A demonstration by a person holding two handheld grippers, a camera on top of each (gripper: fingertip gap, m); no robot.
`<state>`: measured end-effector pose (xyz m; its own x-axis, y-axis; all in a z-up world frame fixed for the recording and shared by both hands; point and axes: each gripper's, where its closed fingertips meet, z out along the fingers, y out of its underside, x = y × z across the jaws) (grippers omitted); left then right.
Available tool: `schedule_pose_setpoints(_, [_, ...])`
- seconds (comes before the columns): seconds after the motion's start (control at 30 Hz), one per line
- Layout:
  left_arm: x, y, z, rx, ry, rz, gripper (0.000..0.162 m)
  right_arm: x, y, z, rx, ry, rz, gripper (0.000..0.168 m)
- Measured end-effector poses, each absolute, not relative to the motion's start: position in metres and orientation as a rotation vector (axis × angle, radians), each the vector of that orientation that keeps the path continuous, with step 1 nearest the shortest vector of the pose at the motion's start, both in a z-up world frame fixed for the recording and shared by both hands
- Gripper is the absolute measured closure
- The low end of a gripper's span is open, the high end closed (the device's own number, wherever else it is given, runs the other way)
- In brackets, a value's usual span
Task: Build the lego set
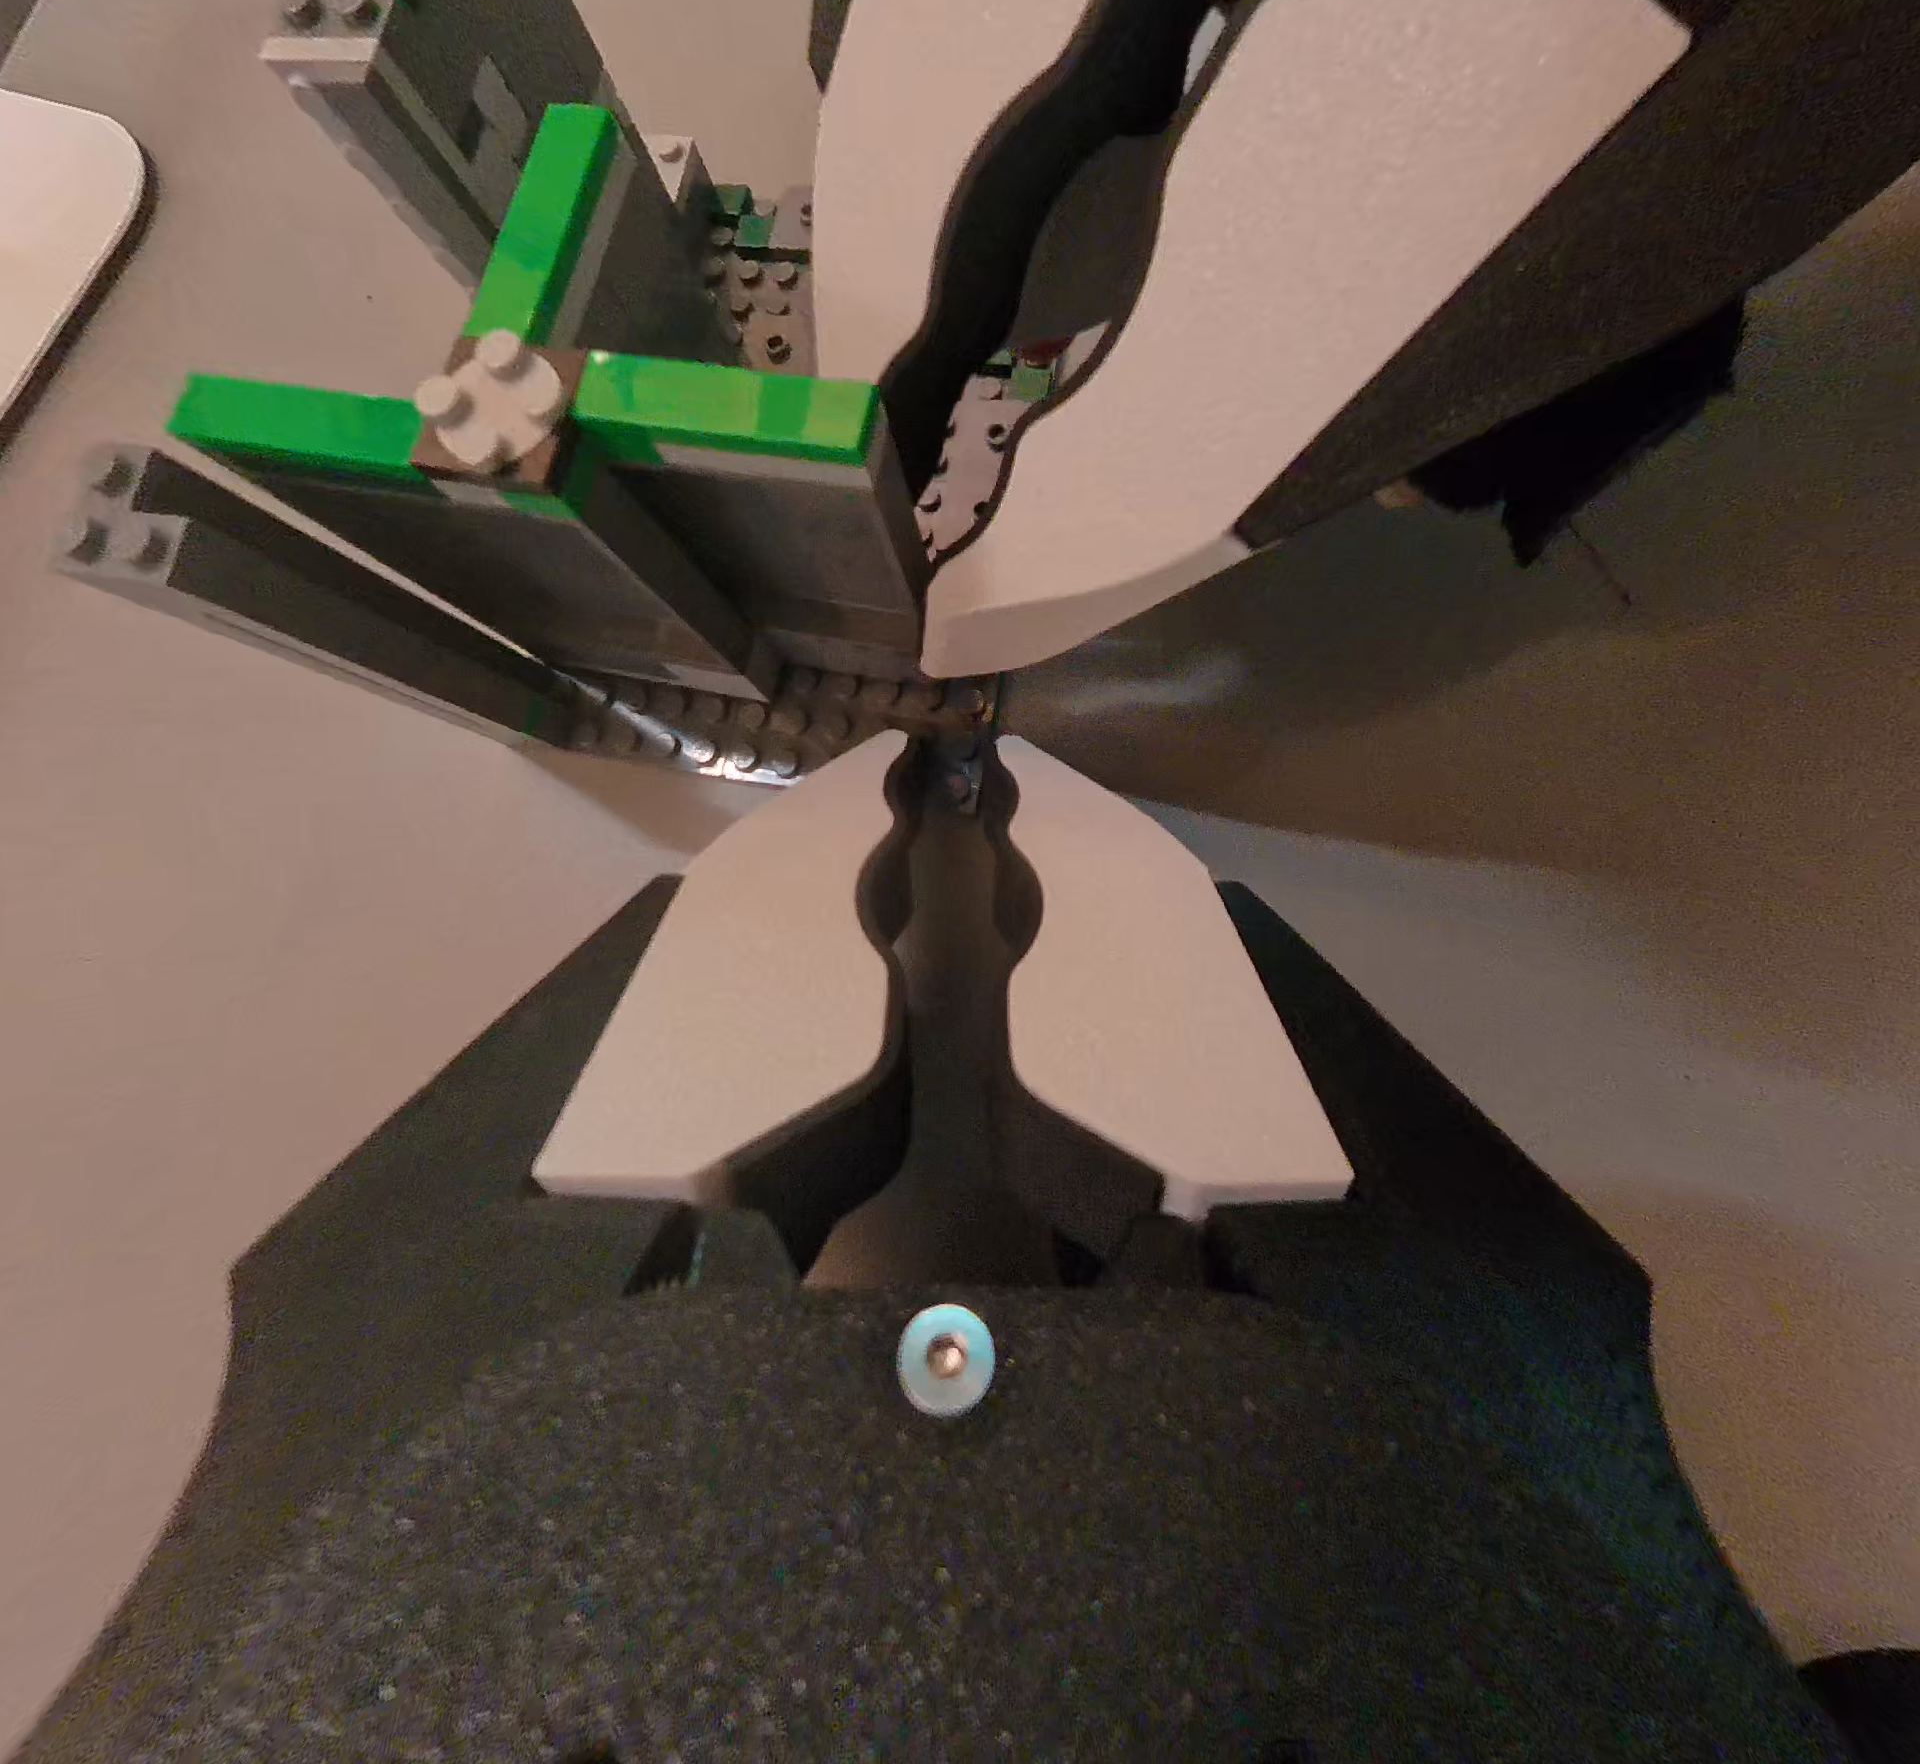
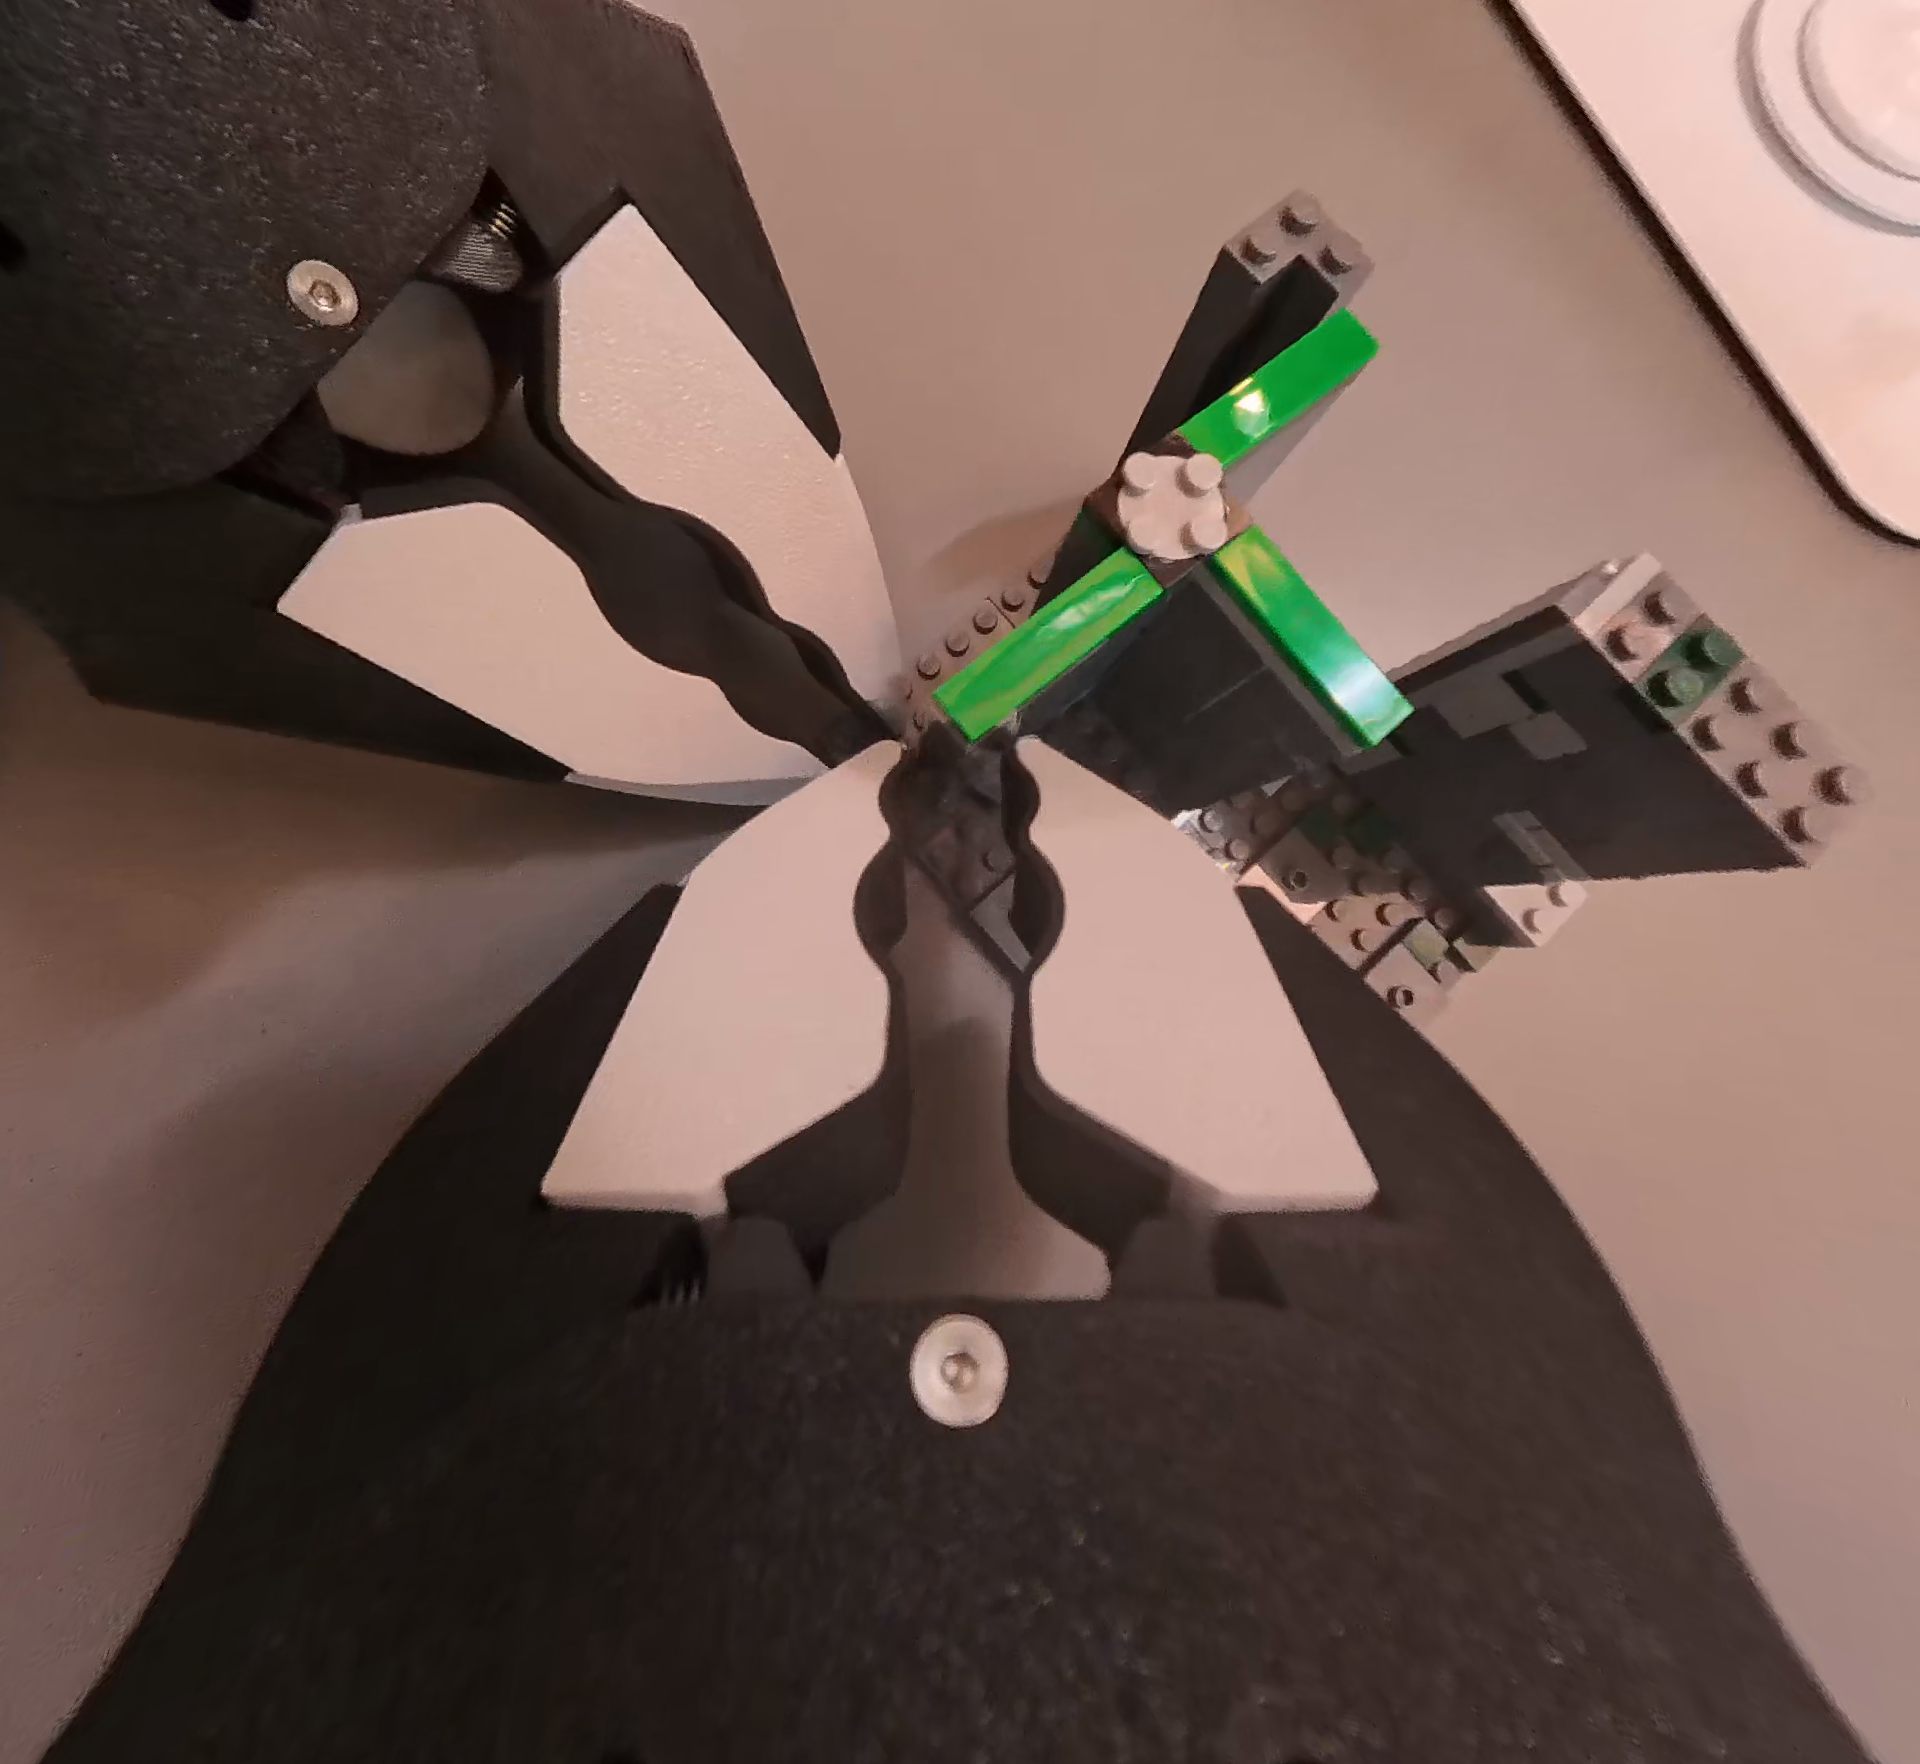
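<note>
While nearly closed, both claws (left [image 1: 951,758], right [image 2: 961,779]) pinch baseplate [image 1: 727,727].

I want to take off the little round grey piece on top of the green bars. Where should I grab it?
Pinch the small round grey plastic stud piece by its curved sides, coming straight down from above. It stands proud of the flat green plastic bars, with open space around it and nothing overhead.
</note>
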<state>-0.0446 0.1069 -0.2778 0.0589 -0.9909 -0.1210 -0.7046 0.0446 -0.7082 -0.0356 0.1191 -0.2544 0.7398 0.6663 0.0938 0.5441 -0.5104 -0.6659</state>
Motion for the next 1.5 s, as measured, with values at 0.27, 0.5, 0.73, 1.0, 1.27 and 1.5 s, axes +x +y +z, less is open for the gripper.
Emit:
schedule_pose_setpoints(0.27, [-0.044, 0.107, -0.278, -1.714, 1.704, -0.592, 0.151, -0.035, 0.118, -0.254, -2.223, -0.95, 0.214, 0.154])
schedule_pose_setpoints(0.5, [-0.044, 0.107, -0.278, -1.71, 1.701, -0.595, 0.152, -0.035, 0.117, -0.255, -2.202, -0.926, 0.225, 0.156])
schedule_pose_setpoints(0.73, [-0.045, 0.107, -0.277, -1.715, 1.698, -0.598, 0.152, -0.002, 0.112, -0.239, -2.17, -0.866, 0.305, 0.145])
schedule_pose_setpoints(1.0, [-0.045, 0.107, -0.277, -1.709, 1.701, -0.604, 0.153, 0.035, 0.137, -0.216, -1.837, -1.23, 0.16, 0.143])
schedule_pose_setpoints(1.27, [-0.044, 0.106, -0.277, -1.684, 1.714, -0.607, 0.154, -0.006, 0.152, -0.204, -1.709, -1.83, 0.306, 0.136])
schedule_pose_setpoints(1.5, [-0.044, 0.106, -0.277, -1.673, 1.712, -0.592, 0.154, -0.01, 0.158, -0.232, -1.746, -2.233, 0.096, 0.145])
